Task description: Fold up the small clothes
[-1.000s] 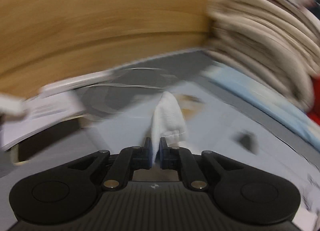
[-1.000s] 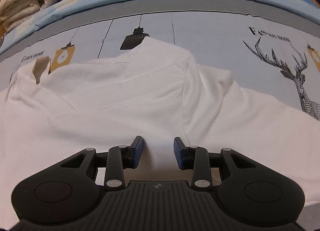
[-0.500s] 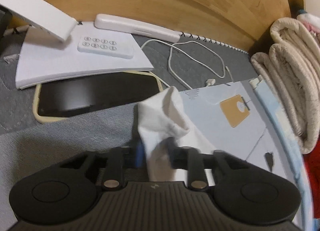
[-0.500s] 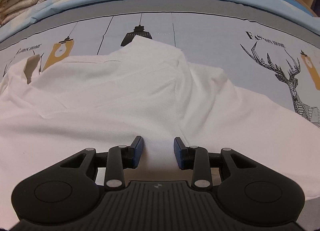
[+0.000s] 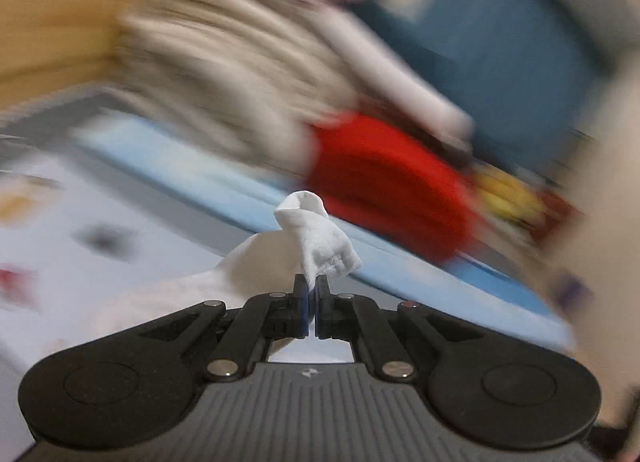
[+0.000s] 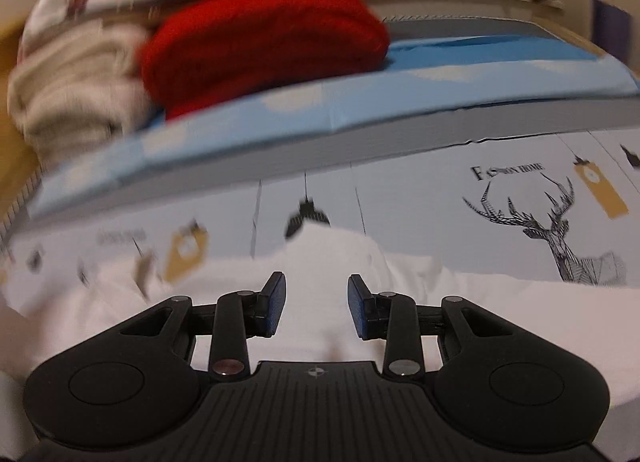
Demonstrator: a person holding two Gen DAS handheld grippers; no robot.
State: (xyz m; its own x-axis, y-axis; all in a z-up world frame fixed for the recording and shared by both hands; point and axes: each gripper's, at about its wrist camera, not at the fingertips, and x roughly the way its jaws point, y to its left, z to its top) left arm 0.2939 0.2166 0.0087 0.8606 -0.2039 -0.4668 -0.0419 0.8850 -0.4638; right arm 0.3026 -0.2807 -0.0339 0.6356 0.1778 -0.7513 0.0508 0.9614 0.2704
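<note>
Left wrist view: the left gripper (image 5: 311,304) pinches a corner of the white shirt (image 5: 320,246), lifted above the bedspread (image 6: 420,198). The right gripper (image 6: 316,308) hovers half-open, empty, over it. Mid-fold; next, lay the corner across squarely.

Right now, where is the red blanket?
In the right wrist view, the red blanket lies at the upper left on the blue sheet, beside the beige blanket on its left.
</note>
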